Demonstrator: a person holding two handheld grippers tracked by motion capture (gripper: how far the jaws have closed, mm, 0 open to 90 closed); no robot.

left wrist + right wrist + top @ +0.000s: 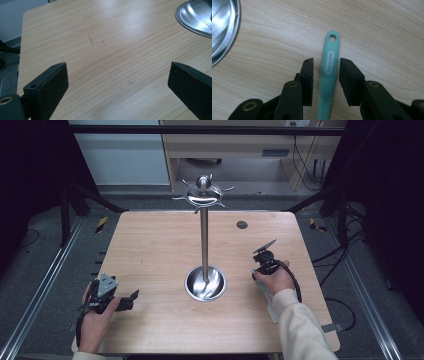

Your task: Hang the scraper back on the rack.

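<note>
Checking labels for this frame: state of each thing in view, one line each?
teal utensil handle: flat on the table, between the right jaws, not clamped, hanging hole at its far end
right gripper: open, straddling the handle
left gripper: open, nothing between its jaws
steel hanging stand: upright, hooks bare
table: bearing stand and utensil

Surface (150,250): pale wood with fine lengthwise grain and one small dark round spot (242,224). Stand (204,240): polished silver metal from knob to dished base, mirror-bright. Utensil handle (327,75): mint green, with a white oval label bearing green lettering. Fingers of the right gripper (325,82): matt black, with brass-coloured rivets behind them. Left gripper (117,87): likewise black. Sleeve (305,330): cream.
</note>
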